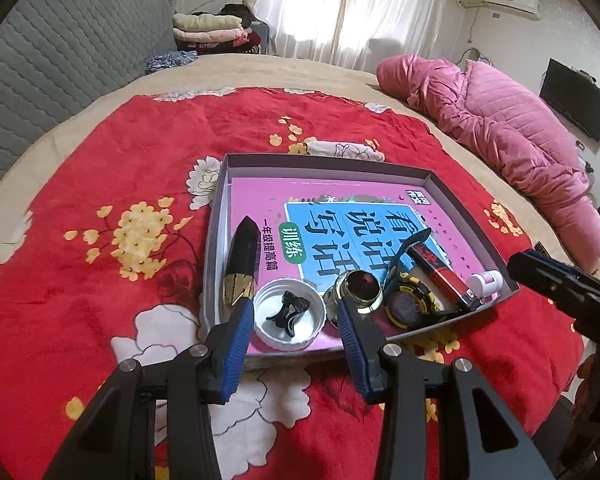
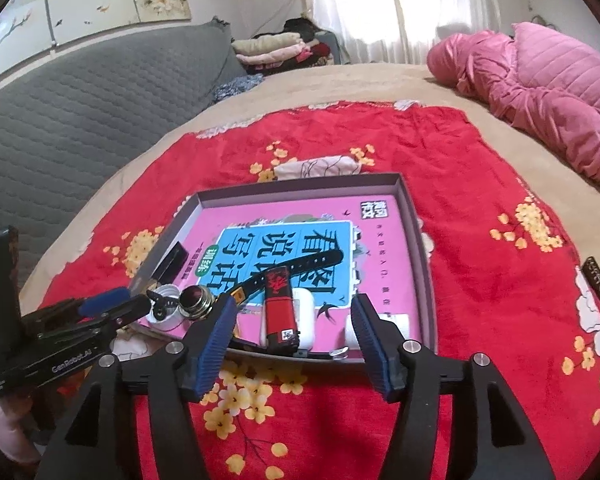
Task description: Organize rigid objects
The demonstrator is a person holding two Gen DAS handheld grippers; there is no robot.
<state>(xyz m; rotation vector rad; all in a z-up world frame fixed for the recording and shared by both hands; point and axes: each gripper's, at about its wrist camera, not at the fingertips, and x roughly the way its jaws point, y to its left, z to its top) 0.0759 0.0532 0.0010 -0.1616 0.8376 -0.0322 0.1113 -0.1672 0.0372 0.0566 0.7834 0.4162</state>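
Both grippers hang over the near edge of the tray (image 1: 216, 216), a shallow grey box lid on the red floral blanket (image 1: 100, 168), with a pink workbook (image 1: 340, 216) lying flat inside it. The left gripper (image 1: 296, 316) has its blue-padded fingers spread wide, empty, straddling the white cap (image 1: 290, 316), which sits mouth-up in the tray's near-left corner with a small black clip (image 1: 290, 308) lying in it. At ten o'clock from the cap a dark pointed crystal (image 1: 242, 260) with a gold-patterned base leans along the tray's left wall. Just to the cap's three o'clock sits a round brass-rimmed jar (image 1: 360, 286), and beyond that, touching or nearly so, a yellow-and-black watch (image 1: 408, 300) with its strap running toward twelve o'clock over the book. A red-and-black lighter (image 1: 440, 270) lies at the watch's two o'clock, and a small white bottle (image 1: 486, 282) lies at the tray's near-right corner. Over on the right wrist view, the right gripper (image 2: 294, 318) is also spread open, nothing between its pads, with the lighter (image 2: 278, 304) and a white earbud case (image 2: 304, 312) beside it in the gap. A pink quilted jacket (image 2: 540, 92) lies well apart at two o'clock.
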